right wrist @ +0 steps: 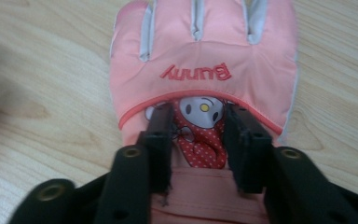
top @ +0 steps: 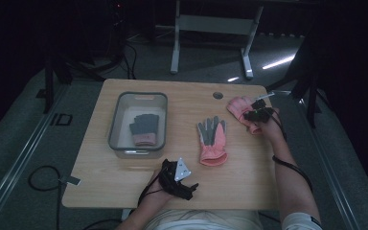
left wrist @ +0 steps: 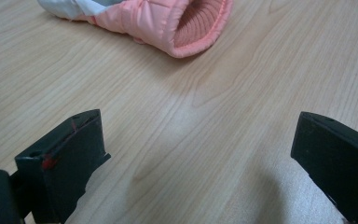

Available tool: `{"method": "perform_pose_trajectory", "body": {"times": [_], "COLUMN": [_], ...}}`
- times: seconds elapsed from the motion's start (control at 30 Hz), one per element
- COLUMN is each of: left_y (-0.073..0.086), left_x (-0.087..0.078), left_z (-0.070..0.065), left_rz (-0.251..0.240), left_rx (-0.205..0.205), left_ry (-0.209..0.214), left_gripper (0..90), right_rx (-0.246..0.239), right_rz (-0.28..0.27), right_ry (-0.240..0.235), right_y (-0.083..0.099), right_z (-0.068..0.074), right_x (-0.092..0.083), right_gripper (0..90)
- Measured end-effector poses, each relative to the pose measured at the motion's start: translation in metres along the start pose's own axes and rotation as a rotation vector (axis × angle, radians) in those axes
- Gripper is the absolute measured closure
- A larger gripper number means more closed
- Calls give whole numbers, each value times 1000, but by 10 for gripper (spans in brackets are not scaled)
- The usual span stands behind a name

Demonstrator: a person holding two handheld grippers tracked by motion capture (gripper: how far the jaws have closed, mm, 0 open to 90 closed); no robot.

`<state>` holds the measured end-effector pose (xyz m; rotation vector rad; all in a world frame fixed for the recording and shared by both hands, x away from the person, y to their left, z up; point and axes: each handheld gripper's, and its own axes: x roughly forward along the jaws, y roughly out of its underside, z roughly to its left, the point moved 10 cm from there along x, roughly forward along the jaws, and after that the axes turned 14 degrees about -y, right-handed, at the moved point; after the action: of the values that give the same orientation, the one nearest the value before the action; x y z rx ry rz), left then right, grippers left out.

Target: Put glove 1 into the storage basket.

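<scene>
Dim room, light wooden table [top: 124,182]. Right gripper [right wrist: 199,126] pinches pink padded "Bunny" glove [right wrist: 205,51], right of clear plastic bin [top: 115,120]; lift squarely. Left gripper [left wrist: 200,163] wide, empty.

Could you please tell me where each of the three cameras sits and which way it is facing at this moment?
High view: above the person's side, looking forward and down on the table; both forearms, left gripper and right gripper show.
Left gripper view: rides that gripper, low over the wood, facing the cuff of the middle glove; its two open jaws show.
Right gripper view: looks down at the Bunny glove; its jaws pinch the cloth.
Shared: the high and left gripper views both show the middle glove.
</scene>
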<state>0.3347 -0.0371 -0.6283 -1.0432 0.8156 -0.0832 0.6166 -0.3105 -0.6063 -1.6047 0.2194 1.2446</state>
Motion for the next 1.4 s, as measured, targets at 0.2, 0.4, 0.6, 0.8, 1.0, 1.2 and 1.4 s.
{"method": "perform_pose_trajectory", "body": {"times": [0.2, 0.4, 0.6, 0.8, 1.0, 1.2, 1.4], "left_y": [0, 0, 0, 0, 0, 0, -1], "left_x": [0, 0, -1, 0, -1, 0, -1], "left_z": [-1, -2, -4, -3, -4, -5, -5], "left_rz": [-7, -3, -12, -7, -9, -9, -13], "left_rx": [13, 20, 34, 30, 32, 32, 34], "left_ry": [-5, -5, -8, -11, -10, -12, -12], "left_gripper": [24, 24, 24, 24, 23, 23, 24], "right_rx": [98, 121, 125, 141, 187, 221, 297], "right_rz": [-37, -66, -146, -207, -258, -260, -287], "right_ry": [27, 55, 85, 91, 125, 192, 204], "right_y": [-2, -6, -13, -12, 12, 36, 67], "right_z": [1, 4, 24, 41, 62, 71, 81], "right_x": [-3, -15, -55, -91, -129, -146, -156], "right_gripper": [844, 879, 887, 887, 886, 887, 886]}}
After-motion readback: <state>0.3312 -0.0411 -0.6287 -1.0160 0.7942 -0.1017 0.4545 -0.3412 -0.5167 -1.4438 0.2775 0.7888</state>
